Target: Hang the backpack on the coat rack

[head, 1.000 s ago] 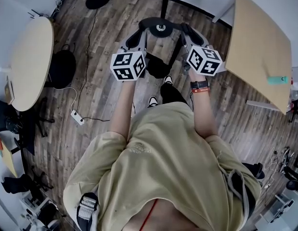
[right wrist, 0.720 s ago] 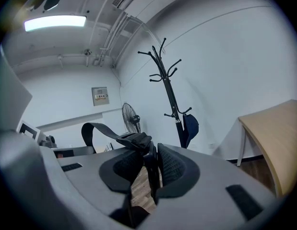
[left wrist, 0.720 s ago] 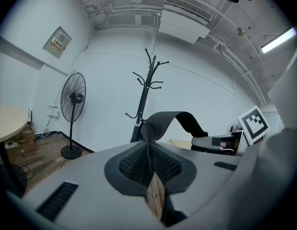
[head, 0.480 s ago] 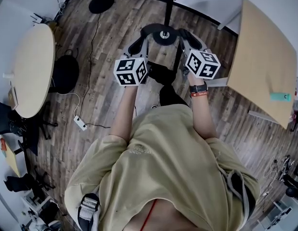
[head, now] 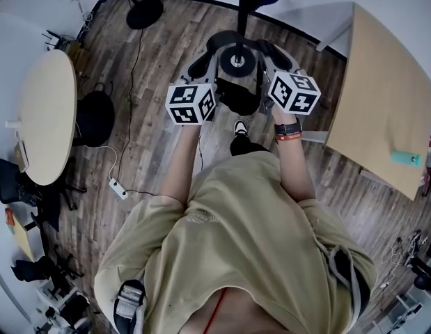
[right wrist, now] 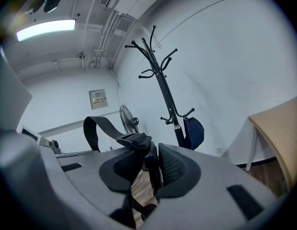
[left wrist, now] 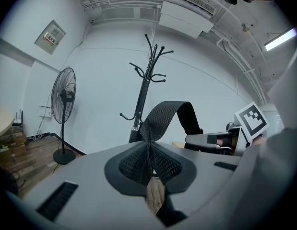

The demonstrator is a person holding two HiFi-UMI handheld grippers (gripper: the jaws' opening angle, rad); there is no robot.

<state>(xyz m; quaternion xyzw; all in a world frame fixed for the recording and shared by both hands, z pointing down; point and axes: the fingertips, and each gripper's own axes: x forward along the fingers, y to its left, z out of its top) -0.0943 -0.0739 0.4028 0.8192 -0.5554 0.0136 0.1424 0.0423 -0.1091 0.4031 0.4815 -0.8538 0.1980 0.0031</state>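
Note:
The black backpack (head: 237,97) hangs between my two grippers, over the floor in front of the person. My left gripper (head: 203,60) is shut on a black webbing strap (left wrist: 161,117), which loops across to the right gripper (left wrist: 224,140). The right gripper (head: 272,51) is shut on the strap's padded end (right wrist: 134,140). The black coat rack (left wrist: 147,76) stands straight ahead, its round base (head: 237,60) on the floor between the jaw tips. Its hooked arms (right wrist: 153,56) rise well above both grippers.
A dark blue cap (right wrist: 194,130) hangs on a low hook of the rack. A standing fan (left wrist: 64,110) is to the left, a round table (head: 44,117) further left, and a rectangular table (head: 386,89) to the right. A black bag (head: 93,113) and a power strip (head: 118,188) lie on the floor.
Both grippers have carried the backpack forward toward the coat rack. The rack's base now lies between the jaw tips. The grip on the strap is unchanged.

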